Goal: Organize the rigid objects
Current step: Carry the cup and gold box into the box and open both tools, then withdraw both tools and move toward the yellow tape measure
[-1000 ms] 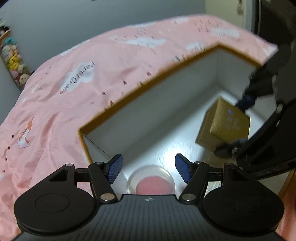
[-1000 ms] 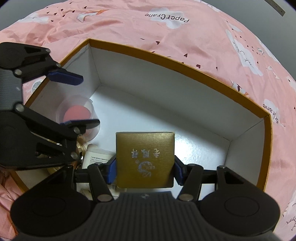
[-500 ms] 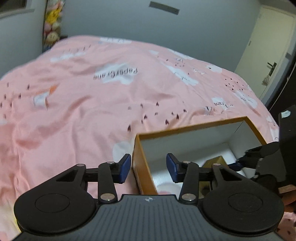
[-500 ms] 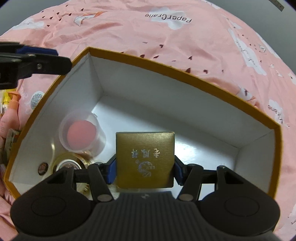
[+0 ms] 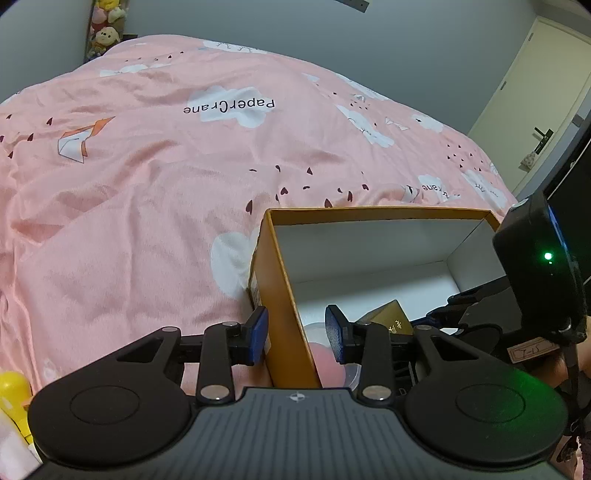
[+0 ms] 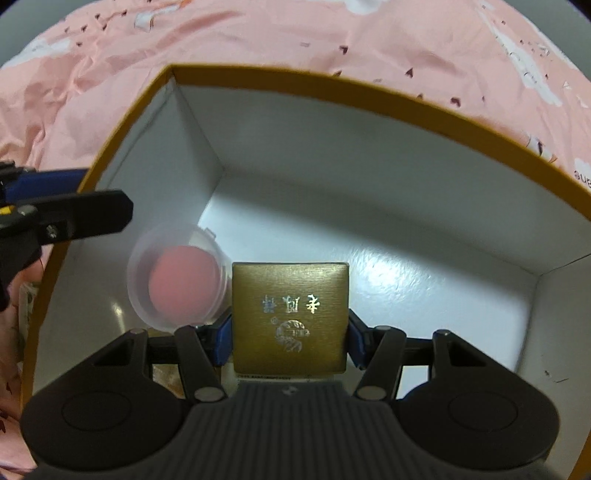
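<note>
An open orange box with a white inside point(image 5: 280, 280) point(image 6: 369, 96) lies on the pink bedspread. My right gripper point(image 6: 290, 339) is shut on a small gold box point(image 6: 290, 314) with silver characters and holds it low inside the orange box; the gold box also shows in the left wrist view point(image 5: 389, 317). A clear round tub with a pink lid point(image 6: 177, 277) point(image 5: 332, 362) lies inside beside it. My left gripper point(image 5: 297, 334) is open and empty, its fingers straddling the box's left wall; it shows in the right wrist view point(image 6: 70, 199).
The pink bedspread point(image 5: 147, 184) with cloud prints fills the surroundings. A yellow bottle point(image 5: 13, 391) lies at the left edge. A shelf of plush toys point(image 5: 105, 29) stands far left, and a door point(image 5: 546, 103) far right.
My left gripper has lifted out of the box, away from the pink tub, and now straddles the left wall. My right gripper has lowered the gold box deeper into the box.
</note>
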{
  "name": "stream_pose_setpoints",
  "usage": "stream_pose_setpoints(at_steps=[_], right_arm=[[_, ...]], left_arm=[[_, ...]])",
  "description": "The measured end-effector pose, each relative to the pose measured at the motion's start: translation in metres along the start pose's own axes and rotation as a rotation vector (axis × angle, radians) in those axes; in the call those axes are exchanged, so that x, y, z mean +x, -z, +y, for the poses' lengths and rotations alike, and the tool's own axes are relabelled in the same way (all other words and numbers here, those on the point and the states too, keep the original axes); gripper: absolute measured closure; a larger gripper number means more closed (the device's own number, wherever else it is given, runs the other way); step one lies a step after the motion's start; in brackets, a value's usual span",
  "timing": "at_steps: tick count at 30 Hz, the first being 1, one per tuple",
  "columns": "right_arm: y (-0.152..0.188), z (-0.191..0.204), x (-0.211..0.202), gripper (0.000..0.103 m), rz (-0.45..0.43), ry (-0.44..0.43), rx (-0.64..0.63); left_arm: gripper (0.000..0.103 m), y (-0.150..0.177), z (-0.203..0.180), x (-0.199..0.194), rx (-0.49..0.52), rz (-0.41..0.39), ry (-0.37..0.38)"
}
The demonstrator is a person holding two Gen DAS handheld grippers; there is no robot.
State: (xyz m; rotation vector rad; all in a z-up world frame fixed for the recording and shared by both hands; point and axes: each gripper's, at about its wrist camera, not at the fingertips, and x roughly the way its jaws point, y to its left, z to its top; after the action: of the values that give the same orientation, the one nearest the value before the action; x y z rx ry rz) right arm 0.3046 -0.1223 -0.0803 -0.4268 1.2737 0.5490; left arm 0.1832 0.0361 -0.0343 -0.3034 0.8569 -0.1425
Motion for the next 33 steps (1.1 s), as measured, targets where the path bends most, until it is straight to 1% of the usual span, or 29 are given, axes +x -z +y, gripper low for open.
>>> stream_pose_setpoints(at_steps=[6,11,14,15,16,18,19,21,25,30,33], right_arm=[[0.001,-0.001,0.005,0.044,0.061,-0.028,0.023],[0.002,0.005,0.007,0.044,0.074,-0.012,0.007],[0.002,0.006,0.011,0.041,0.090,-0.017,0.018],[0.003,0.008,0.012,0.036,0.095,-0.021,0.019],[0.005,0.008,0.012,0.035,0.092,-0.025,0.015],[0.007,0.011,0.008,0.032,0.073,-0.008,-0.003],[0.009,0.013,0.005,0.027,0.061,0.007,-0.014],[0.013,0.015,-0.003,0.023,0.033,0.028,-0.035],[0.025,0.018,-0.017,0.020,-0.015,0.063,-0.052],[0.041,0.021,-0.036,0.020,-0.083,0.082,-0.023],[0.051,0.024,-0.052,0.017,-0.139,0.086,-0.004]], left_arm=[[0.061,0.002,-0.003,0.002,0.007,0.009,0.005],[0.061,0.005,-0.006,0.003,0.015,0.020,0.002],[0.061,0.006,-0.007,0.002,0.015,0.020,-0.003],[0.061,0.006,-0.007,0.001,0.015,0.019,-0.006],[0.061,0.006,-0.007,0.001,0.014,0.018,-0.009],[0.061,0.007,-0.008,0.000,0.017,0.013,-0.017],[0.061,0.007,-0.009,-0.001,0.019,0.010,-0.021],[0.061,0.008,-0.011,-0.003,0.022,0.002,-0.025],[0.061,0.010,-0.016,-0.008,0.029,-0.014,-0.038],[0.061,0.012,-0.018,-0.020,0.032,-0.028,-0.067],[0.061,0.014,-0.018,-0.027,0.031,-0.031,-0.087]])
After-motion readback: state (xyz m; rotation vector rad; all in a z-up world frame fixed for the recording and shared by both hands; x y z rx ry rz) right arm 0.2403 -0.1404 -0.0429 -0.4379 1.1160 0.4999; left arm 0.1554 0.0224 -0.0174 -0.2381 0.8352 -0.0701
